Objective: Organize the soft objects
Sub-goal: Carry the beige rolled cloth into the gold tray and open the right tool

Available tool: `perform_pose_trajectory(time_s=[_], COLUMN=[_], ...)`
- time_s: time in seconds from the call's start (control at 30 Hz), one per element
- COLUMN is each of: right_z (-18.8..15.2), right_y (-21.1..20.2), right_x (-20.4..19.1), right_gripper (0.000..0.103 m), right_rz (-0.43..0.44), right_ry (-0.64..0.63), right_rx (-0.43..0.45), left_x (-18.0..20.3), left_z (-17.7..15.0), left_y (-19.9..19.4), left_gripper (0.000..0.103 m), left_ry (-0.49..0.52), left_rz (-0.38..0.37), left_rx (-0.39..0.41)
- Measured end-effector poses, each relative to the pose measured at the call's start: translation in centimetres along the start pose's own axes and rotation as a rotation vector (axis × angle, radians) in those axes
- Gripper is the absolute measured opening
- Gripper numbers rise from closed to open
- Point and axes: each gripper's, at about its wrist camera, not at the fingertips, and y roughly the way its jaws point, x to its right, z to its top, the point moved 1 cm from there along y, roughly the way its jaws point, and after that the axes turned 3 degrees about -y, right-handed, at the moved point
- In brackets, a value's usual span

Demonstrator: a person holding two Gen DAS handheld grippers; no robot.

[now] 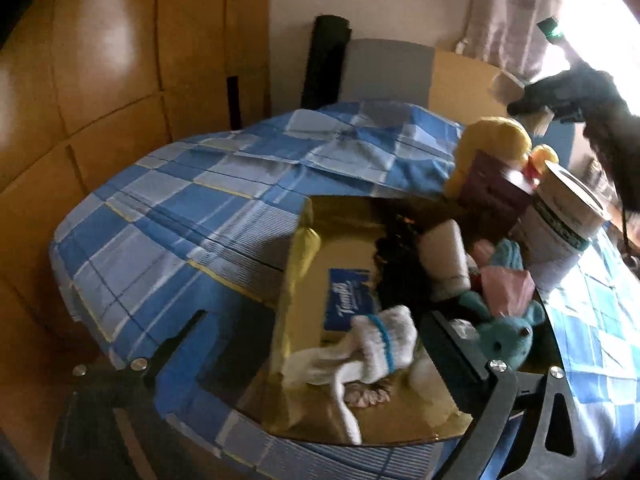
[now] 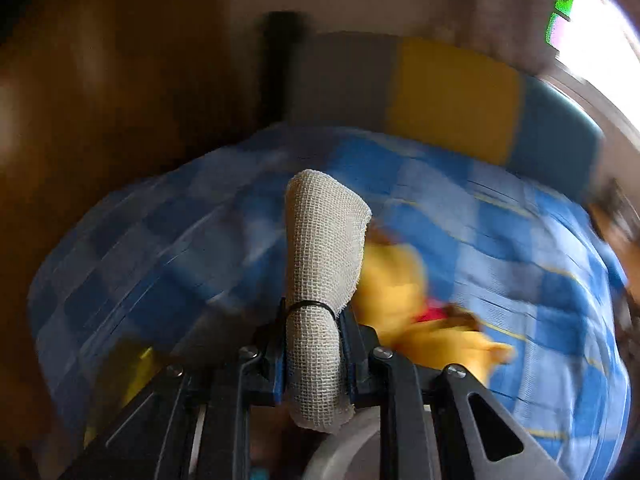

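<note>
In the left wrist view my left gripper [image 1: 316,316] stands open, its fingers [image 1: 180,340] wide apart on either side of a gold cardboard box [image 1: 340,232] on the bed. In the box lie a white sock with a blue stripe [image 1: 376,348], a teal plush [image 1: 508,336], a pink cloth [image 1: 508,284] and a white roll [image 1: 444,256]. Nothing is gripped. My right gripper [image 2: 314,312] is shut on a beige gauze roll [image 2: 320,240] bound with a black tie. It hangs above a yellow plush [image 2: 396,280], which the left wrist view shows behind the box [image 1: 496,136].
The bed [image 1: 180,208] has a blue checked sheet. A tall paper tub [image 1: 560,232] and a dark red box [image 1: 492,188] stand right of the gold box. A wooden wardrobe [image 1: 100,80] is on the left. Curtains [image 1: 512,12] hang at the bright window. The right wrist view is blurred.
</note>
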Motion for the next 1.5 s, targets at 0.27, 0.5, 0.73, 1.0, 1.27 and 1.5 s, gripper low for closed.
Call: perform_pose_trajectory(time_s=[0.27,0.5,0.73,1.0,1.27,1.5], right_z=[-7.4,-13.0,-16.0,-17.0,-17.6,-19.4], right_y=[1.9,4.2,4.9,4.1,0.3,-4.3], right_x=[-11.0,-14.8,-15.4,-15.7,-14.1,-12.0], right_gripper=[0.020,0.022,0.024,0.039,0.041,0.041], right_rz=[0.181,0.204,0.159,0.176,0.167,0.023], right_ry=[-0.164,-0.138,-0.138,-0.117,-0.052,0.019], right_rx=[-0.112,-0.204,-0.220,-0.191,-0.086,0.048], left_x=[-1.0,-1.2,-0.9,-0.1,0.5,1.7], left_z=[-0.1,-0.5,-0.6,-0.9,-1.0,-1.0], left_y=[-0.8,-1.3,-1.4,-1.5,-2.1,-3.3], left_gripper=[0.103,0.103,0.103,0.103,0.103,0.103], left_ry=[-0.024,-0.029,-0.025,-0.013,-0.015,-0.009], left_rz=[0.040,0.048,0.055,0.068,0.076,0.064], left_rx=[0.020,0.022,0.022,0.015,0.036,0.066])
